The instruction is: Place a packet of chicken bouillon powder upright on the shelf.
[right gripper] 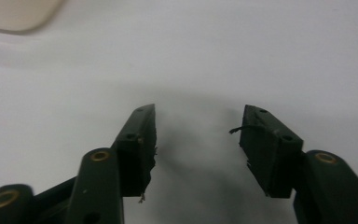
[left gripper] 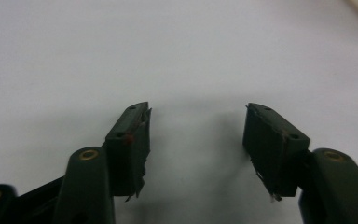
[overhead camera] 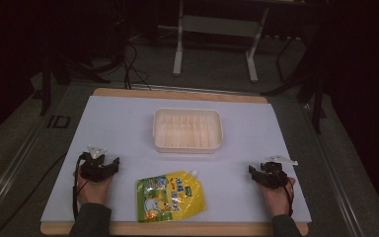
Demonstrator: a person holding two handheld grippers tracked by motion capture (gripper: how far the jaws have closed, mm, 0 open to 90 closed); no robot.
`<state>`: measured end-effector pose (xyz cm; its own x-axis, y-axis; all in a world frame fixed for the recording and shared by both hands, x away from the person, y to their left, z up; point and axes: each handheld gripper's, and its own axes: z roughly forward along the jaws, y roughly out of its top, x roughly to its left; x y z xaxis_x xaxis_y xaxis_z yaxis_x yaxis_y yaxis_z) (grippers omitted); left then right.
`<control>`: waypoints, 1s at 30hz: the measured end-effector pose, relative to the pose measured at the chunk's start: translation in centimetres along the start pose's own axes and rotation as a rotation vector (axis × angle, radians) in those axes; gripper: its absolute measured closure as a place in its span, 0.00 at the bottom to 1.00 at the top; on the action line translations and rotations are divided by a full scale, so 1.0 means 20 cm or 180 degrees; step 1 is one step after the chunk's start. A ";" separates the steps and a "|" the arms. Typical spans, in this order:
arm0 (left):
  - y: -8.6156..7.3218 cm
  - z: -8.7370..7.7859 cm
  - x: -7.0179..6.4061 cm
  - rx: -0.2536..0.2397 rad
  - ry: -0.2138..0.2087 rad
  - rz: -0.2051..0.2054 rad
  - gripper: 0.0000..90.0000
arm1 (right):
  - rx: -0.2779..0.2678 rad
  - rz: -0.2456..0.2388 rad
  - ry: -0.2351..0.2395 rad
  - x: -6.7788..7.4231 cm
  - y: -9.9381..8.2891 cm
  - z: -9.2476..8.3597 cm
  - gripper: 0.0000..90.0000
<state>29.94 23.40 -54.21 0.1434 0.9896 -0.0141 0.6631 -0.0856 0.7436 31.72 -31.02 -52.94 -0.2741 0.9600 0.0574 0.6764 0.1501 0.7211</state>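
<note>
A yellow and green spouted pouch (overhead camera: 170,195) lies flat on the white mat near the front edge, between my two hands. Behind it stands an empty cream plastic tub (overhead camera: 188,130). My left gripper (overhead camera: 100,157) rests on the mat left of the pouch; in the left gripper view it (left gripper: 198,116) is open with bare mat between its jaws. My right gripper (overhead camera: 257,170) sits right of the pouch, and in the right gripper view it (right gripper: 198,116) is open too, with nothing between the jaws. A corner of the tub (right gripper: 18,14) shows at the upper left there.
The white mat (overhead camera: 128,123) covers a wooden table (overhead camera: 177,94). Beyond the table stand the white legs of a frame (overhead camera: 178,44) and dark stands, with cables on the floor (overhead camera: 133,64).
</note>
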 end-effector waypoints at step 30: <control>-0.01 -0.02 -0.02 -0.0218 -0.0126 0.0204 0.52 | 0.0276 -0.0355 0.1515 0.47 -0.01 -0.21 0.50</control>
<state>29.46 23.09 -54.04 0.2137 0.9769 0.0097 0.5999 -0.1390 0.7879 26.04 -23.05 -49.64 -0.6160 0.7256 0.3066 0.6741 0.2841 0.6818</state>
